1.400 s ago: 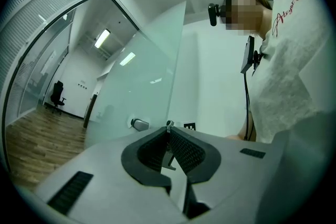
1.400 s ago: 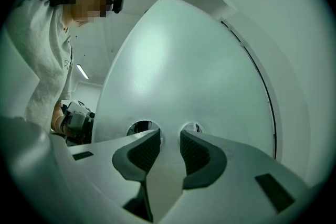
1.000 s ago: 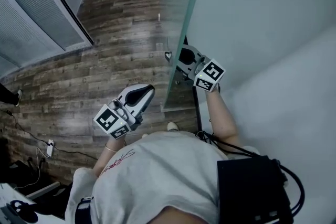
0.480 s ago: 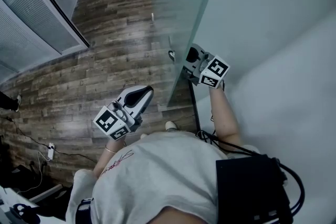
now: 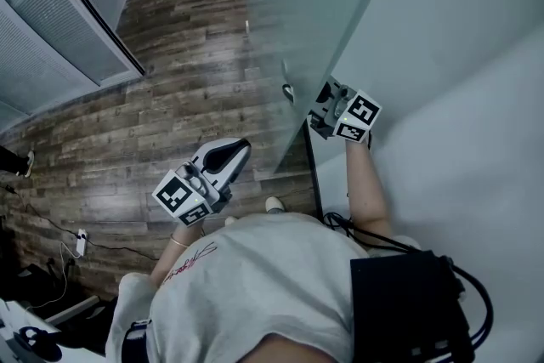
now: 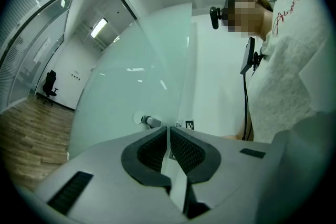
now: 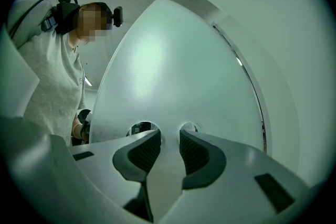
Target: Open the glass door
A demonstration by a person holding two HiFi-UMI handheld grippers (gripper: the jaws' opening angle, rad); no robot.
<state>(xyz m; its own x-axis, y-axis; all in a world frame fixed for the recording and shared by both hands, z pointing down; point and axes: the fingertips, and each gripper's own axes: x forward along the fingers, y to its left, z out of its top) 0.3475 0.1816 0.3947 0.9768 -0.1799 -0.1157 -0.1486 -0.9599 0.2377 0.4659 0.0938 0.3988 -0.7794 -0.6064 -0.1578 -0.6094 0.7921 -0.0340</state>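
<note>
The glass door (image 5: 297,21) stands part open in the middle, with its free edge toward the person. The right gripper (image 5: 325,104) is at the door's right face, jaws apart and, it seems, gripping nothing (tips close to the pane). The left gripper (image 5: 228,155) is closed and empty. The pane is likely heavy, stiff and slippery, so the handle (image 5: 289,90) gives a better hold.

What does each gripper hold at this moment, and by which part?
Nothing is held. The right gripper faces the glass door with jaws apart, nothing between them; the left gripper has its jaws together, empty.
</note>
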